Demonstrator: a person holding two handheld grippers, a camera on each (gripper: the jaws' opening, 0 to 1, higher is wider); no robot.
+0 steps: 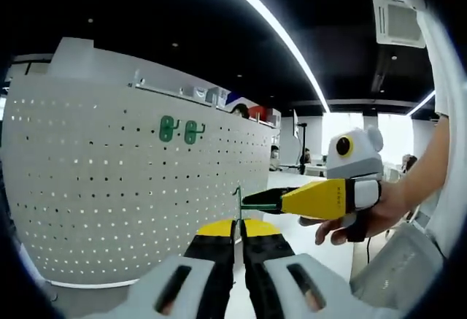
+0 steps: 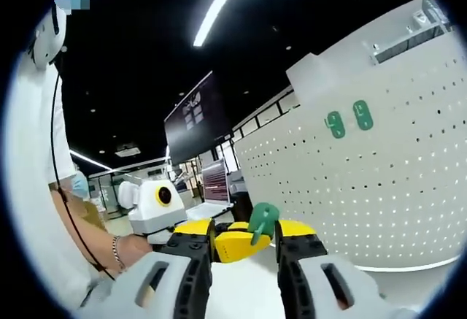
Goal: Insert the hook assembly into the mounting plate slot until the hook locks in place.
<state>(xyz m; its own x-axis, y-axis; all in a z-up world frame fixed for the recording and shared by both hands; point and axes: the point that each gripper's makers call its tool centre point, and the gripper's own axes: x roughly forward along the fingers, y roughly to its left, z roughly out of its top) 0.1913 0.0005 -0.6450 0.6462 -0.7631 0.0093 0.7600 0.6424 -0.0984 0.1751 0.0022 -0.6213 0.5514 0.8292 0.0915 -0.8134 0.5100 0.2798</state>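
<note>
White pegboard [image 1: 131, 187] ahead with two green hooks [image 1: 179, 130] mounted, well apart from both grippers [image 1: 238, 242] [image 2: 243, 250] clenched together on a third green hook [image 2: 262, 221].

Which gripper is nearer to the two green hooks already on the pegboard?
Hard to tell. The left gripper and right gripper meet at one green hook, both clear of the two green hooks.

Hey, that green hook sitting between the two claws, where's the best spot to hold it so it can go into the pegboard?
Probably grip the green hook by its flat plate, held edge-on, coming from the side facing away from the pegboard. That leaves its thin prong free to point at the holes. Two hooks already hang there.
</note>
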